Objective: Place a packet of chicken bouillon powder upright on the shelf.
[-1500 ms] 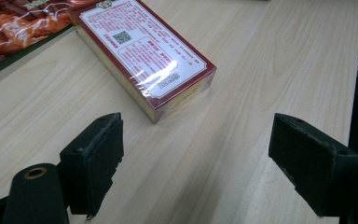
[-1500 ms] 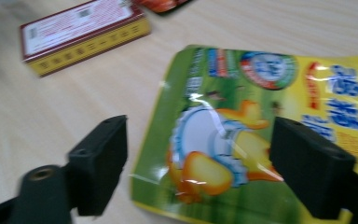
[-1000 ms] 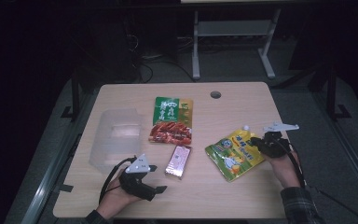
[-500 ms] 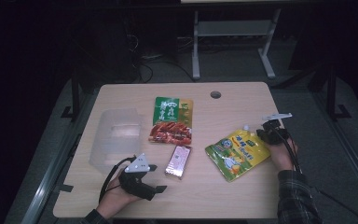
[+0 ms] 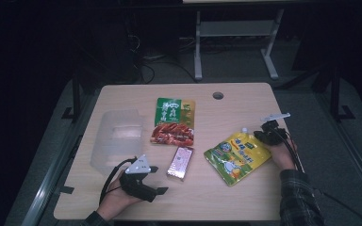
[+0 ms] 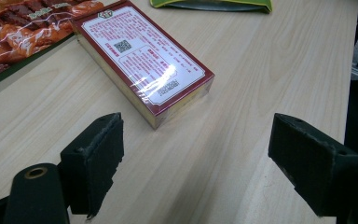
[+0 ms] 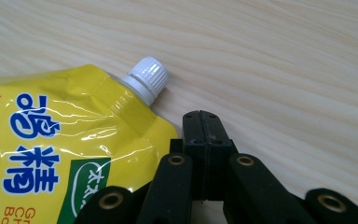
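The place looks like a lab or test room set up for recording rather than a home. A plain light-wood table [image 5: 235,197] with a round cable hole [image 5: 218,95] at 12 o'clock stands on grey carpet [image 5: 358,155] in a dim room. Beyond the table at 12 o'clock loose cables [image 5: 151,66] trail on the floor beside the white metal legs of a stand [image 5: 198,52]. Dark metal frame legs [image 5: 77,94] flank the table at 10 and 2 o'clock.

table [image 6: 261,70]: pale wood-grain, matt | box [image 6: 142,58]: glossy film wrap, glare | yellow pouch [image 7: 51,154]: shiny crinkled plastic film | cap [image 7: 147,77]: white ribbed plastic | left gripper pads [image 6: 100,154]: black, rough, matt | container [image 5: 115,139]: clear plastic
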A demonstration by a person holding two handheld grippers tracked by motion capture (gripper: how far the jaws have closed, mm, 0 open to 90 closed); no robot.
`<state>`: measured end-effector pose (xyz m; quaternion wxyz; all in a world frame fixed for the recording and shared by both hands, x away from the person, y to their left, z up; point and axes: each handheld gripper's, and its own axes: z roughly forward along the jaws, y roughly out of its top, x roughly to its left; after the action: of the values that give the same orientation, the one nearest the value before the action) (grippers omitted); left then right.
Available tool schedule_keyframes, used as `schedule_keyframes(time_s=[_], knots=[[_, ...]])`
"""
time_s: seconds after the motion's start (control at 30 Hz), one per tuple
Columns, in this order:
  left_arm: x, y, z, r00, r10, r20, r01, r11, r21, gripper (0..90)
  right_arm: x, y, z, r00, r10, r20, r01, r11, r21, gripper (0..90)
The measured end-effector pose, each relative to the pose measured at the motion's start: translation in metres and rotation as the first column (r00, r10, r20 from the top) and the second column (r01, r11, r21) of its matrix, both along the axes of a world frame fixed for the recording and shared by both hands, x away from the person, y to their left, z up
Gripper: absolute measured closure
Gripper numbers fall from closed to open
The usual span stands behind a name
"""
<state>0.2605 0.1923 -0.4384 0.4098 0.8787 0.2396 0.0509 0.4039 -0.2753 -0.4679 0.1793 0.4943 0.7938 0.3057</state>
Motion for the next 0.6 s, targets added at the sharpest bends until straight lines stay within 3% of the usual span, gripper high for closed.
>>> schedule_keyframes(time_s=[0.4, 0.53, 0.6], knots=[[-0.001, -0.001, 0.002, 1.0000, -0.005, 0.005, 0.005, 1.0000, -0.006, 17.8, -0.004, 0.029, 0.000, 0.9885, 0.150, -0.013, -0.150, 0.988, 0.020, 90.0], [-0.002, -0.003, 0.003, 1.0000, -0.006, 0.007, 0.006, 0.9999, -0.012, 17.8, -0.005, 0.047, 0.002, 0.9755, 0.219, -0.024, -0.218, 0.976, 0.021, 90.0], [-0.001, -0.004, 0.003, 0.9999, -0.011, 0.011, 0.011, 0.9999, -0.010, 17.8, -0.006, 0.050, 0.002, 0.9732, 0.228, -0.030, -0.228, 0.974, 0.020, 90.0]])
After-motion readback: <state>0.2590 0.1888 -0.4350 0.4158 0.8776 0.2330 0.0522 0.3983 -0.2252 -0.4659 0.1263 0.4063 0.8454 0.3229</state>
